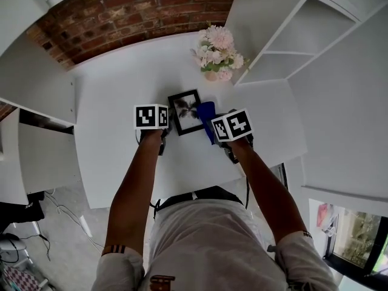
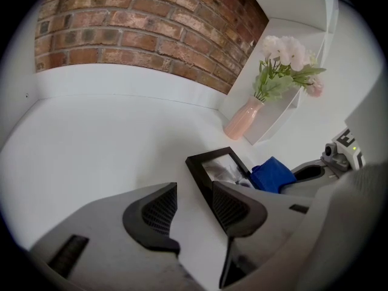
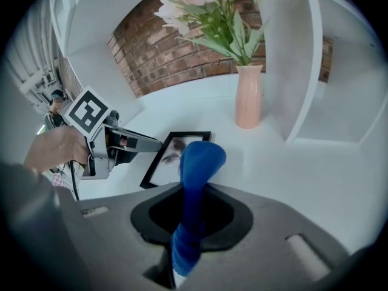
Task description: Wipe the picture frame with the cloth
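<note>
A black picture frame (image 1: 186, 111) lies flat on the white table (image 1: 115, 132), holding a dark-and-white print. In the left gripper view the picture frame (image 2: 216, 165) lies just beyond the jaws. My left gripper (image 2: 191, 202) is open, low at the frame's left edge, and its right finger (image 2: 233, 208) hides part of that edge. My right gripper (image 3: 191, 223) is shut on a blue cloth (image 3: 199, 162), which sticks up from the jaws. From the head view the cloth (image 1: 207, 113) hangs at the frame's right edge. The left gripper (image 1: 166, 123) and right gripper (image 1: 217, 129) flank the frame.
A pink vase of pale flowers (image 1: 217, 54) stands on the table behind the frame. White open shelving (image 1: 297, 41) rises at the right, next to the vase. A brick wall (image 1: 139, 11) closes the back. The table's near edge (image 1: 182, 190) runs along the person's body.
</note>
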